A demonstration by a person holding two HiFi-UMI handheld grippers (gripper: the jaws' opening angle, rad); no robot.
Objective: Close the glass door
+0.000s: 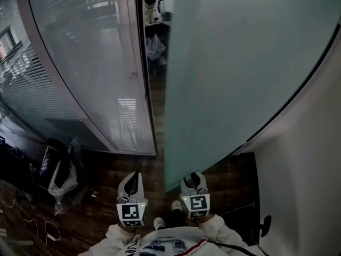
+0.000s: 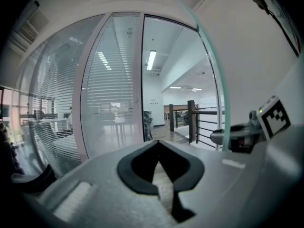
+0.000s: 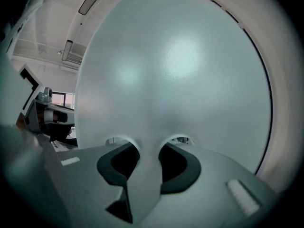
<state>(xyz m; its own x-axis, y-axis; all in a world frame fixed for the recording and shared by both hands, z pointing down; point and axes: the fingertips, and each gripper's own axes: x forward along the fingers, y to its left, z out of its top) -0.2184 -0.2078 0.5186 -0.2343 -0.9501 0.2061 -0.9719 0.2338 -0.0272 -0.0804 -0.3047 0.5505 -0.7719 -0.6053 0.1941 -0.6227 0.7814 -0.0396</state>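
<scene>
Roughly level, right gripper (image 1: 193, 179) – fingers (image 3: 118, 167) gripping handle (image 3: 147, 179)

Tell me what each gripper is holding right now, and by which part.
The right gripper is clamped on the frosted glass door, close to its free vertical edge. The left gripper holds nothing.

The glass door (image 1: 229, 63) is frosted pale blue-green. The left gripper (image 1: 133, 176) and right gripper (image 1: 193, 176) are light grey with black pads (image 2: 129, 172), and their cubes (image 1: 131, 213) carry black-and-white square markers. The plank floor (image 1: 101, 223) is dark brown, and the blinds (image 2: 111, 80) show white horizontal slats.
</scene>
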